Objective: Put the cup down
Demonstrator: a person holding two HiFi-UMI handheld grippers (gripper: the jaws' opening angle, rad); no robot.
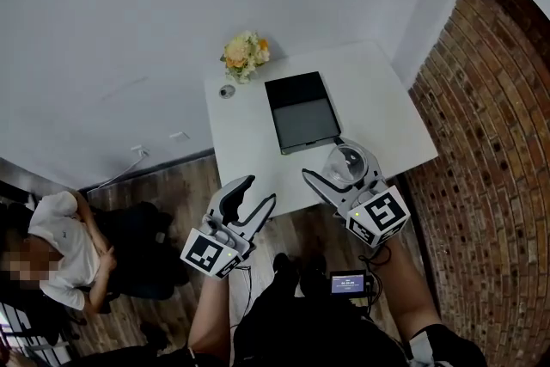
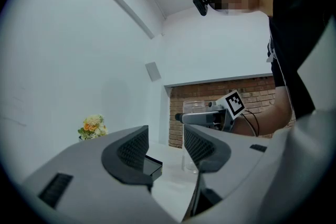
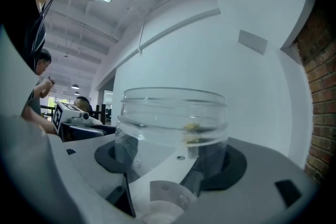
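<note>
A clear plastic cup (image 1: 348, 159) stands upright between the jaws of my right gripper (image 1: 344, 171), over the front right part of the white table (image 1: 249, 129). In the right gripper view the cup (image 3: 173, 118) fills the gap and both dark pads (image 3: 113, 156) press its sides, so that gripper (image 3: 169, 161) is shut on it. The left gripper view shows the cup (image 2: 192, 108) with its base low, near or on the tabletop. My left gripper (image 1: 260, 191) hangs off the table's front edge, open and holding nothing (image 2: 165, 140).
A black tray (image 1: 301, 112) lies mid-table, just behind the cup. A flower bunch (image 1: 245, 54) and a small round object (image 1: 227, 91) sit at the back left corner. A brick wall (image 1: 494, 142) runs along the right. A person (image 1: 60, 258) sits at the far left.
</note>
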